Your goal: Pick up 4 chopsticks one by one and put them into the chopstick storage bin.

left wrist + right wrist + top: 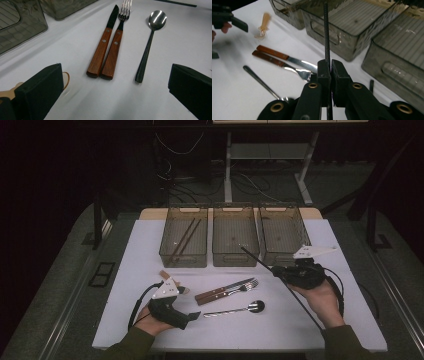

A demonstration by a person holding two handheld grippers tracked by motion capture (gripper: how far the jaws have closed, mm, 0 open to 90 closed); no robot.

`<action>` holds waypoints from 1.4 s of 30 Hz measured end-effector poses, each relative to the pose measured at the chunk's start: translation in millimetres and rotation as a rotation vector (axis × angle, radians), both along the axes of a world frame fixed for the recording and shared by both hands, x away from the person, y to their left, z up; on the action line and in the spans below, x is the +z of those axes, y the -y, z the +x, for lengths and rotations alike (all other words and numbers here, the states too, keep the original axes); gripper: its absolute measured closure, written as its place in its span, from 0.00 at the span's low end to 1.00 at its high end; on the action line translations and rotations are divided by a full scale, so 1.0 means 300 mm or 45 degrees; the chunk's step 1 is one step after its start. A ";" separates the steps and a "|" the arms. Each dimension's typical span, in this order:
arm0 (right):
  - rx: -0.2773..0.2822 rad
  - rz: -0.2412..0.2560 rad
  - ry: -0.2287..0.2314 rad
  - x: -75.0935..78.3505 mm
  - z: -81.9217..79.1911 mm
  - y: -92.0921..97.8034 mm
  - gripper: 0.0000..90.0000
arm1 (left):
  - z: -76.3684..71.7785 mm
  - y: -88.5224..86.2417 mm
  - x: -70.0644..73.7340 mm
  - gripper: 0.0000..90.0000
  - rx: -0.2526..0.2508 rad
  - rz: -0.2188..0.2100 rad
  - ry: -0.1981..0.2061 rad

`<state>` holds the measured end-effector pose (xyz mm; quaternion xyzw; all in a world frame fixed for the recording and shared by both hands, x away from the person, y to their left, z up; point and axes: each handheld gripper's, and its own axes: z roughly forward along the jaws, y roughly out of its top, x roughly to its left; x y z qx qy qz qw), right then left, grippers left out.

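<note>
Table: white top (150, 245), with three smoky clear bins in a row at its far side.
Right gripper: the right gripper (330, 72) sits in the person's right hand (325, 297), jaws pressed together on a thin black rod (326, 32); in the right gripper view the rod runs straight up from between the jaws toward the bins, and a length of it also trails back below them.
Rod in the high view: the black rod (257, 260) slants from beyond the gripper, near the front of the middle bin (235, 227), back past the right hand toward the table's near edge.
Left gripper: the left gripper (112, 82) has its jaws spread wide with nothing between them, held low over the table in the left hand (152, 322).
Ahead of the left gripper: a wood-handled knife (103, 43) and a wood-handled fork (116, 47) lie side by side, handles touching, with a metal spoon (150, 42) just beside the fork, all three apart from the jaws.
Beside the left jaw: a pale wooden piece (65, 79), partly hidden, cannot tell what it is.
Left bin: the left bin (184, 232) holds two dark chopsticks (184, 240) lying lengthwise.
Right bin: the right bin (282, 227) stands just beyond the right gripper.
</note>
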<state>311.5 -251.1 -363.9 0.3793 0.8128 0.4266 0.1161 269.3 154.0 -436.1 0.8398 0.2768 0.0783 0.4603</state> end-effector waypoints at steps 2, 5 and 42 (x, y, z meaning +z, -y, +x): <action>-0.007 -0.004 -0.005 0.009 0.016 -0.027 0.96 | -0.002 0.002 -0.001 0.00 0.002 -0.008 0.013; -0.009 -0.004 -0.005 0.023 0.045 -0.067 0.96 | -0.003 0.002 -0.002 0.00 0.001 0.003 0.015; -0.016 -0.091 -0.048 0.103 0.412 -0.554 0.96 | -0.003 0.012 -0.010 0.00 -0.008 0.039 0.009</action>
